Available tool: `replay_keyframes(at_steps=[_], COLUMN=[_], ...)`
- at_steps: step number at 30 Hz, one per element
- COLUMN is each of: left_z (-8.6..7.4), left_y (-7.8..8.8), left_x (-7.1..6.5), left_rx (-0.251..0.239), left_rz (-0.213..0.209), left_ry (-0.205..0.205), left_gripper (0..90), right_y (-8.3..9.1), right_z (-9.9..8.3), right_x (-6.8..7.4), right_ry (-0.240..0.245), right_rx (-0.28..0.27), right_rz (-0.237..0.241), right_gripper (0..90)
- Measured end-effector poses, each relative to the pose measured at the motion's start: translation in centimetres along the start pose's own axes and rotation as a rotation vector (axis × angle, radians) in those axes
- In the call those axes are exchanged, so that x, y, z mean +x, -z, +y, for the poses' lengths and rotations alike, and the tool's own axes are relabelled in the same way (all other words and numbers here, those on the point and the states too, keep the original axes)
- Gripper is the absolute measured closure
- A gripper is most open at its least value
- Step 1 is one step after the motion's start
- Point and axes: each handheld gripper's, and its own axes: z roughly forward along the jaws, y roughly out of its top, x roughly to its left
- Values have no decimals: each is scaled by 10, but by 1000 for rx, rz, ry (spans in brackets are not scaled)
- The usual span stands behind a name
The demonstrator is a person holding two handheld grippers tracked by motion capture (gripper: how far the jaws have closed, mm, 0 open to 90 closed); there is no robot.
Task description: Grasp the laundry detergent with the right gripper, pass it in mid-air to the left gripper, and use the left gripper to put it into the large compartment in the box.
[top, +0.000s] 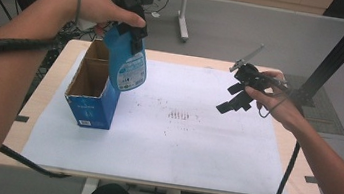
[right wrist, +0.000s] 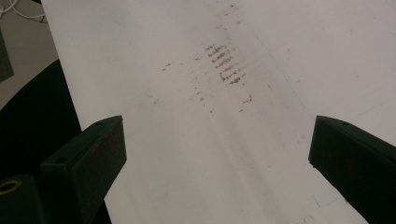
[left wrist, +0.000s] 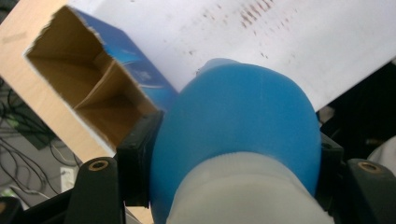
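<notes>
- Two grippers in play, and the left gripper (top: 129,32) has the action: its jaws are clamped on the neck of a blue bottle (top: 127,62), which hangs straight down below it, clear of the table (top: 289,190).
- Just beside and below that hanging bottle stands the open blue carton (top: 90,97), its mouth up; the bottle's base sits over the carton's near right wall, not over the opening.
- From the left gripper view, the bottle (left wrist: 238,135) bulges between the black jaws and the carton (left wrist: 93,88) lies beyond it, off to the left, showing a cardboard divider and two compartments.
- The right gripper (top: 234,98) hovers well apart from the bottle, jaws spread wide with nothing between them, above the white mat (top: 179,143) and its reddish scuff marks (top: 180,114).
- My read: the bottle is either being lowered into the carton or lifted out of it; which one I cannot tell from here.
- To do it well, keep the bottle plumb under the jaws and travel straight along the carton's height, so the base clears the torn rim.
- If it is going in, centre it over one compartment first; the divider will snag a base that comes down astride it.
- That carton looks light and could tip or slide, so the free right gripper would do well to come across and steady its far wall.
- Keep the squeeze on the neck firm; a smooth plastic bottle can swing.
</notes>
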Motion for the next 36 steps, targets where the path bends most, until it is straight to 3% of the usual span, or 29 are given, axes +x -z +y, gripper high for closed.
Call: replay_keyframes(at_steps=[11,13,25,31,36], left_z=[2,3,-1,-5,-12], left_y=[21,24,45,50,51], left_x=[35,39,75,85,91], left_rx=[6,1,-58,-48,-63], left_rz=[52,52,54,71,54], left_ry=[259,291,577,672,741], left_gripper=[359,358,359,359,359], right_y=[13,13,16,17,19], right_z=[-6,-7,-5,-4,-5], right_x=[-8,-9,-10,-9,-8], right_ry=[-35,-42,-35,-29,-25], right_rx=[27,28,63,69,76], right_rz=[-13,-14,-15,-17,-25], right_gripper=[43,43,45,45,45])
